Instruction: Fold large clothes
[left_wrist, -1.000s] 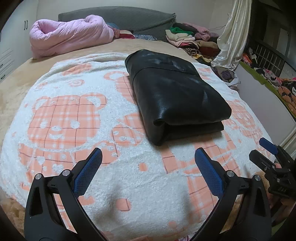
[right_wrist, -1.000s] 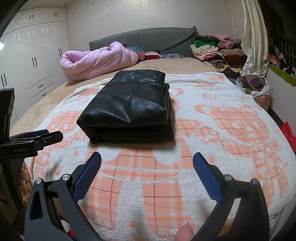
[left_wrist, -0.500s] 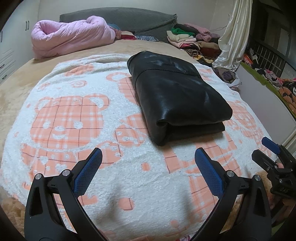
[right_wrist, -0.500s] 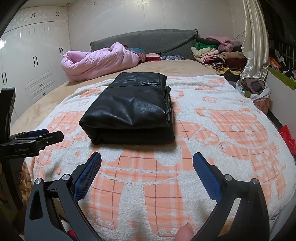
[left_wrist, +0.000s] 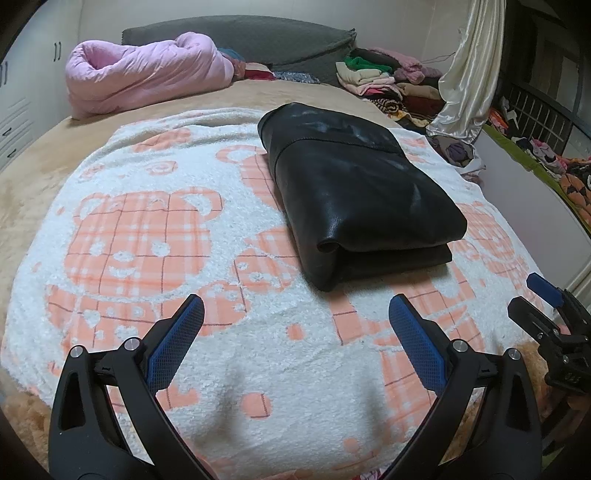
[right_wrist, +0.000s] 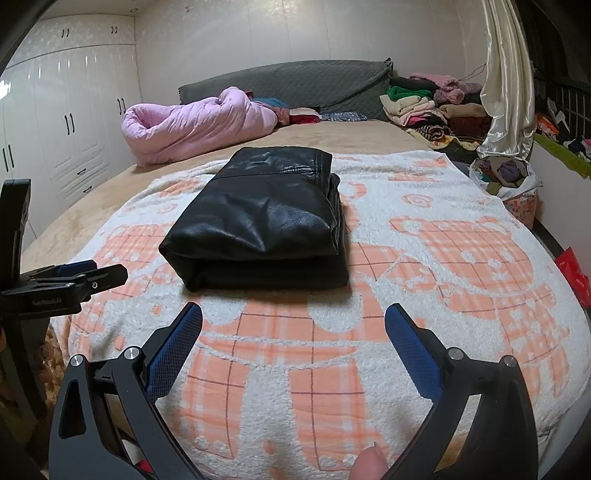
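Left gripper (left_wrist: 295, 317) and right gripper (right_wrist: 293, 325) both hover with fingers spread wide — nothing between them. A fingertip (right_wrist: 369, 463) shows at the right gripper's base.

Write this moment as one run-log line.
left gripper: open, empty | right gripper: open, empty | black garment: folded on blanket

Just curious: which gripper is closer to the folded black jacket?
Roughly equal. Left gripper sits off the black jacket's near-left corner; right gripper faces its near edge.
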